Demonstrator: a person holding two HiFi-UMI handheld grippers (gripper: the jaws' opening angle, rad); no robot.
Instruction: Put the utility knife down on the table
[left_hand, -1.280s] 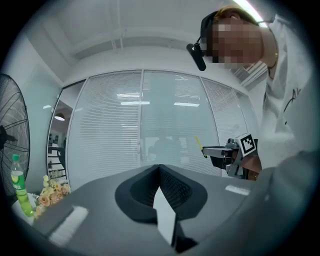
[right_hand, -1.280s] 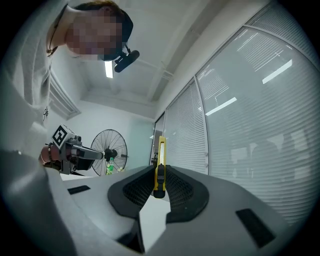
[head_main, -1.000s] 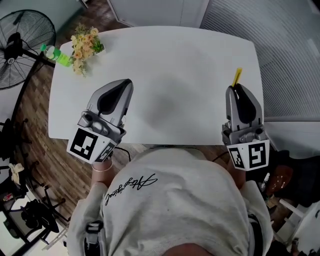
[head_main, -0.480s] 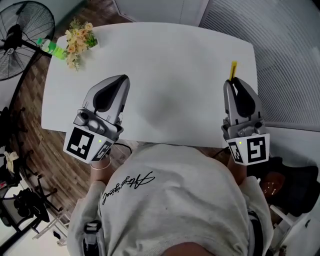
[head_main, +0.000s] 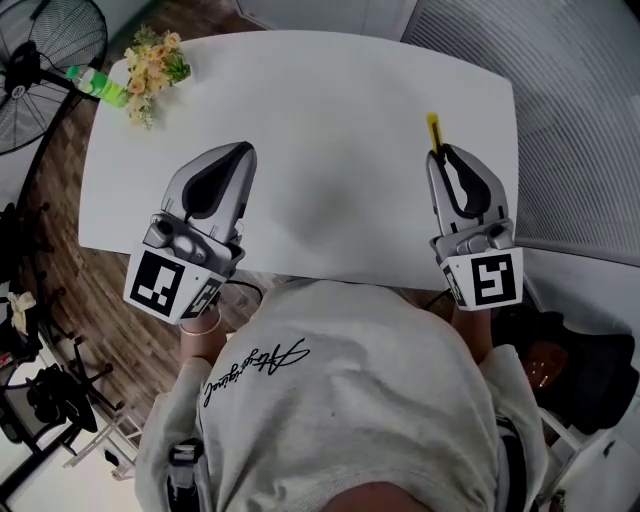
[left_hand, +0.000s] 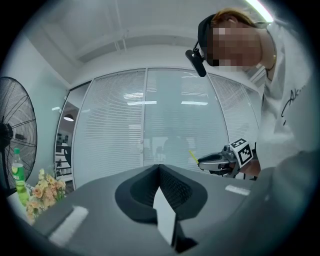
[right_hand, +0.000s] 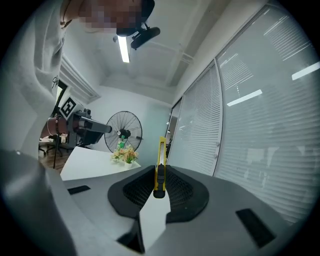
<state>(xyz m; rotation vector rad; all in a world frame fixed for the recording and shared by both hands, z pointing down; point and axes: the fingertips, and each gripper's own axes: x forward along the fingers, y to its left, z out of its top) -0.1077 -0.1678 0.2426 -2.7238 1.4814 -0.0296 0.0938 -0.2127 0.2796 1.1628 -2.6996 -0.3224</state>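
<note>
Our right gripper (head_main: 437, 152) is clenched on the yellow utility knife (right_hand: 159, 159), its handle pinched between the pads and its tip pointing away from us; our left gripper (head_main: 243, 150) has its jaws pressed together on nothing. As we judge it, the knife is held above the table (head_main: 340, 90), so the task is not yet done; what is left is to lower it, let the jaws part and draw back. The knife hangs near the table's right edge, so we would do well to set it down a little inward; the middle is bare, and the flowers (head_main: 150, 62) and green bottle (head_main: 98, 86) sit well apart at the far left corner.
</note>
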